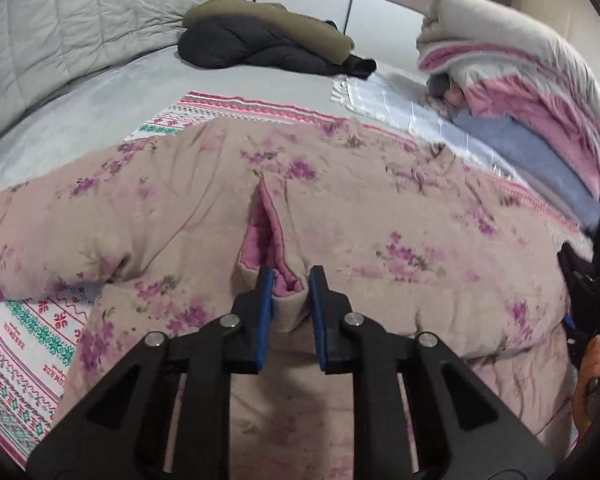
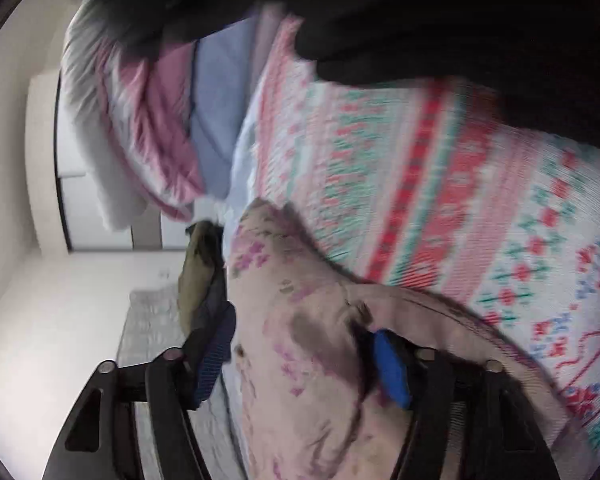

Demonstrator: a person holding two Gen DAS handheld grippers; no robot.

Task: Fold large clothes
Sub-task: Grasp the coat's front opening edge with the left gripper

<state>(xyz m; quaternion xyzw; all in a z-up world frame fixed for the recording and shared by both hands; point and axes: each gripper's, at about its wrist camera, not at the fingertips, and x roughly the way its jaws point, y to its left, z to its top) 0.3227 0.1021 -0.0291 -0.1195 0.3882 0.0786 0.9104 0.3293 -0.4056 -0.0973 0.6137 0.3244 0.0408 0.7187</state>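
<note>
Left wrist view, lower centre: your left gripper [image 1: 290,280] pinches the floral padded jacket [image 1: 380,220]. Right wrist view: your right gripper [image 2: 300,356] clamps that jacket's bunched fabric at lower centre.

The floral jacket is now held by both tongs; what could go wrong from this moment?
1. The left tongs pinch only the thin hem edge of the floral jacket beside its pink lining; the padded cloth may slip out when lifted.
2. The right tongs hold a thick bunch in a blurred picture, so the grip looks uneven and the fold may come out crooked.
</note>
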